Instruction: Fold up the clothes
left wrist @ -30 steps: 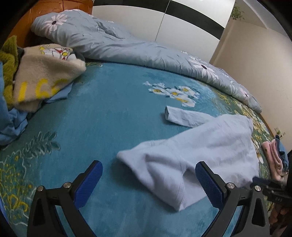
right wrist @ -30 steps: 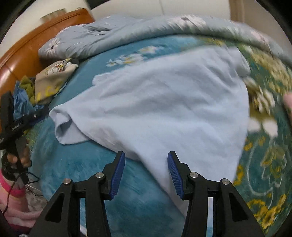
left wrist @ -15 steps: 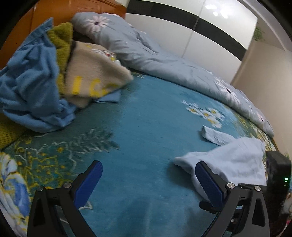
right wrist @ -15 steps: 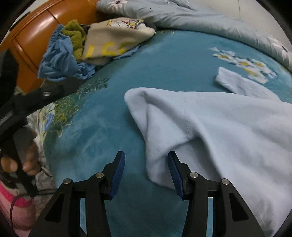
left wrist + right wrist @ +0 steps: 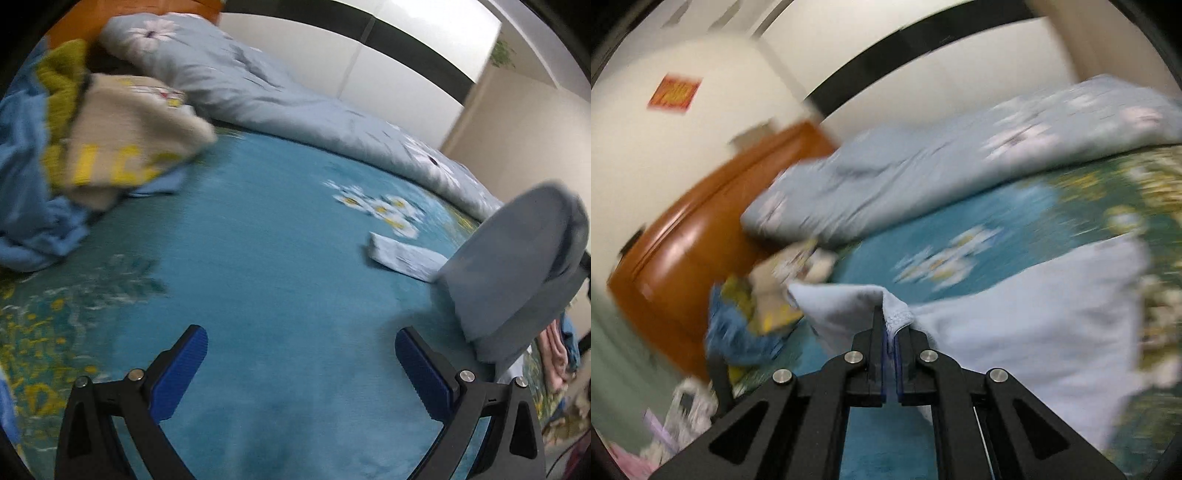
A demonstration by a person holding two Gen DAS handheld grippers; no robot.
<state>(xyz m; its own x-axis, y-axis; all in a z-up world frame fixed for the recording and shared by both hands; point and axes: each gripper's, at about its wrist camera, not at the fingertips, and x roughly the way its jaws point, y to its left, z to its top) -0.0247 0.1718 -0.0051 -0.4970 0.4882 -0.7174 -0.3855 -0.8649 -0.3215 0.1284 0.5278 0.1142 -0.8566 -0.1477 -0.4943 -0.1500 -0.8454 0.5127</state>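
A pale blue garment (image 5: 1027, 317) lies on the teal flowered bedspread (image 5: 277, 266), with one edge lifted. My right gripper (image 5: 889, 332) is shut on that hem and holds it above the bed. In the left wrist view the raised garment (image 5: 517, 266) hangs at the right, and its sleeve (image 5: 402, 254) rests flat on the bedspread. My left gripper (image 5: 301, 365) stands wide open over bare bedspread, left of the garment, with nothing between its fingers.
A heap of clothes, blue (image 5: 26, 173), green and beige (image 5: 125, 147), sits at the left by the wooden headboard (image 5: 687, 236). A rolled grey-blue duvet (image 5: 288, 110) runs along the far side. Folded pink clothes (image 5: 554, 354) lie at the right edge.
My right gripper has shut on the garment's hem and lifted it, and its view has swung up toward the wall. The left gripper stayed open and shifted sideways.
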